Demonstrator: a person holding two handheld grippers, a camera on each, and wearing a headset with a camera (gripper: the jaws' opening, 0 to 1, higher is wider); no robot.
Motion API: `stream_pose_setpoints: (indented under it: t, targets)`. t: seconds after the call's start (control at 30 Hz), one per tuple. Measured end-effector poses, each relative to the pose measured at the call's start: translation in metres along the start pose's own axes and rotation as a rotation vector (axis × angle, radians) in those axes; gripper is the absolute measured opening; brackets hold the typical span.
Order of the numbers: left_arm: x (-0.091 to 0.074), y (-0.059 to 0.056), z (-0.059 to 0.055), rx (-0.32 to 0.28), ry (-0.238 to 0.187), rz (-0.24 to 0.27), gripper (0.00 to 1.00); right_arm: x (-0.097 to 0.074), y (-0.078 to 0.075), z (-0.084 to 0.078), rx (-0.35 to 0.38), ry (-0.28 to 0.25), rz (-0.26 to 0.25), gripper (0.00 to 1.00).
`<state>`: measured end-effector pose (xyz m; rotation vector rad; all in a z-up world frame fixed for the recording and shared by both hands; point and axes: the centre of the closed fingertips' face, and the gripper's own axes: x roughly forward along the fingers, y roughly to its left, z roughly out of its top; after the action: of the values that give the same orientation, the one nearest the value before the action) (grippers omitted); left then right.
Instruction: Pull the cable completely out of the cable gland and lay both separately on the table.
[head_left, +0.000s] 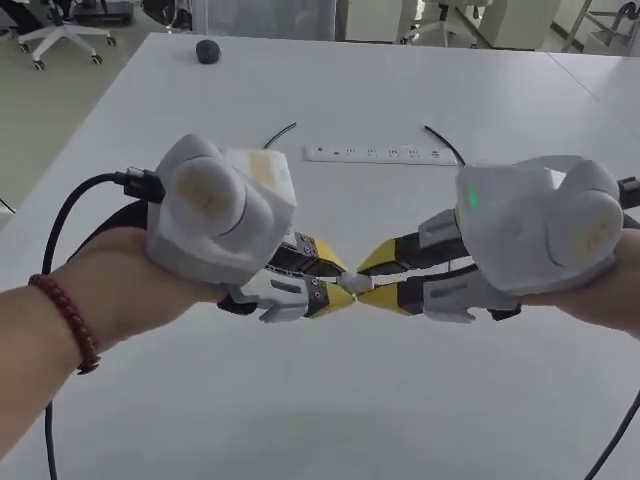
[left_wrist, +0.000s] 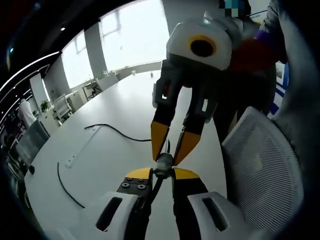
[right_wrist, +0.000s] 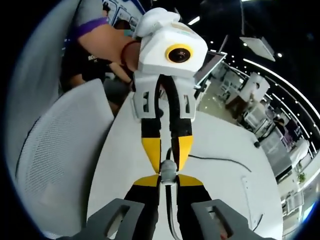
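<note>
Left gripper (head_left: 333, 286) and right gripper (head_left: 373, 283) meet tip to tip above the table (head_left: 400, 400), both clenched on the gland (head_left: 352, 283). Cable (left_wrist: 156, 186) still runs through it; pulling it free and laying both down remain.

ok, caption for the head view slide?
Above the white table, left gripper and right gripper, yellow fingers tip to tip, both pinch a small grey cable gland.

White table (head_left: 300, 400) carries a power strip (head_left: 372, 154) and black cable (head_left: 280, 133).
</note>
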<state>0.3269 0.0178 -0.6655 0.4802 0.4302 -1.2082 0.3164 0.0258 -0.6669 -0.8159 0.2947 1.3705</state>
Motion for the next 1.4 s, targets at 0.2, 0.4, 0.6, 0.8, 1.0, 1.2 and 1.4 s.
stream_pose_setpoints:
  t: [0.2,0.4,0.6,0.8,1.0,1.2,1.4]
  targets:
    - [-0.0004,-0.0014,0.0018,-0.047,-0.014,-0.011,0.15,-0.0023,-0.0007,0.0001,-0.05,-0.01,-0.012,0.07]
    - [-0.0008,-0.0029,0.0014,-0.082,-0.021,-0.022,0.15,-0.003,0.0003,0.0002,-0.066,-0.019,-0.005,0.07]
    - [-0.0009,-0.0037,0.0005,-0.099,-0.023,-0.025,0.15,-0.0027,0.0016,0.0005,-0.085,-0.021,0.004,0.07]
    - [-0.0019,-0.0032,0.0009,-0.164,-0.039,-0.037,0.15,-0.0039,0.0016,0.0018,-0.088,-0.035,0.011,0.06]
    - [-0.0033,-0.0028,0.0021,-0.292,-0.061,-0.064,0.15,-0.005,0.0016,0.003,-0.091,-0.044,0.018,0.07]
    - [-0.0047,-0.0016,0.0038,-0.384,-0.078,-0.091,0.15,-0.0065,0.0013,0.0058,-0.089,-0.055,0.019,0.07]
    - [-0.0025,-0.0047,0.0027,-0.37,-0.068,-0.092,0.15,-0.0054,0.0031,0.0049,-0.056,-0.053,0.035,0.07]
